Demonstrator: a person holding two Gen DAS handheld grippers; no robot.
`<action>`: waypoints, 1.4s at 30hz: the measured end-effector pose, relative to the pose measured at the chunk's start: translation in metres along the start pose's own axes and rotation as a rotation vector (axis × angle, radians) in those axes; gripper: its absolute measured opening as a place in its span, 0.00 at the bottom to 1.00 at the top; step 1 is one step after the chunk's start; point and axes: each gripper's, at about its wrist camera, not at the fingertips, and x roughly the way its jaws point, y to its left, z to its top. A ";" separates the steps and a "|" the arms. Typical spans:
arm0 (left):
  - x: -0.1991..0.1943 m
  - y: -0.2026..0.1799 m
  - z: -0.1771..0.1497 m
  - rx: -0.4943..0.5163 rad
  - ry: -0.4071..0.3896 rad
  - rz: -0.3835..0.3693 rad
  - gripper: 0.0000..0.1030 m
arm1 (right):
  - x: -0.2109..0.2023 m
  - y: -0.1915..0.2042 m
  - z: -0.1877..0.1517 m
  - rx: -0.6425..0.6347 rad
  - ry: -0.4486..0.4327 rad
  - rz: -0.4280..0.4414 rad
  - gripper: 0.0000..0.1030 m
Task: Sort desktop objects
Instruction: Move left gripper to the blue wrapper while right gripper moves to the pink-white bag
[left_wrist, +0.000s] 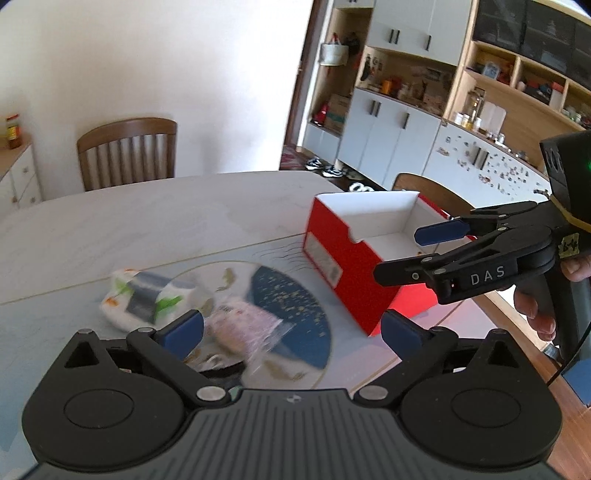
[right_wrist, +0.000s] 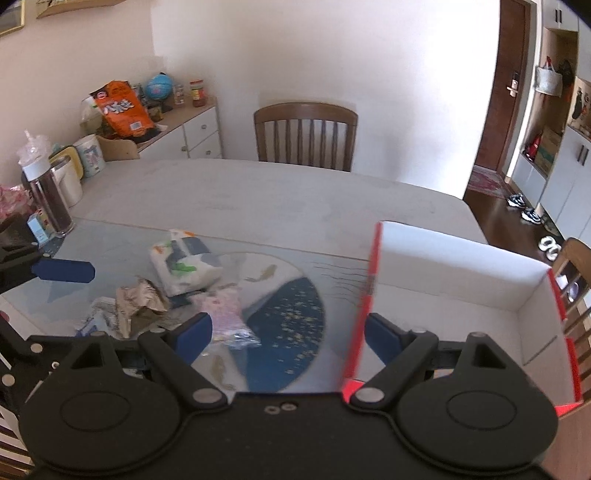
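A: How did the tools stand?

B: Both the left tool (left_wrist: 291, 330) and the right tool (right_wrist: 288, 334) were wide open and empty.

A: And the things to sort?

B: A pink packet (left_wrist: 245, 325) lay on the worktop (left_wrist: 129, 221) just ahead of the left tool, long axis slanting toward the lower right. The red box (left_wrist: 343, 273) stood open to its right, nearer the right tool.
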 end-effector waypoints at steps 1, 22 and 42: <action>-0.003 0.003 -0.003 0.000 -0.002 0.011 1.00 | 0.001 0.005 -0.001 -0.005 -0.002 0.002 0.87; -0.031 0.073 -0.077 -0.033 -0.012 0.160 1.00 | 0.037 0.067 -0.011 -0.041 0.010 0.019 0.87; -0.008 0.104 -0.119 -0.048 0.031 0.222 1.00 | 0.090 0.071 -0.011 -0.077 0.039 0.008 0.87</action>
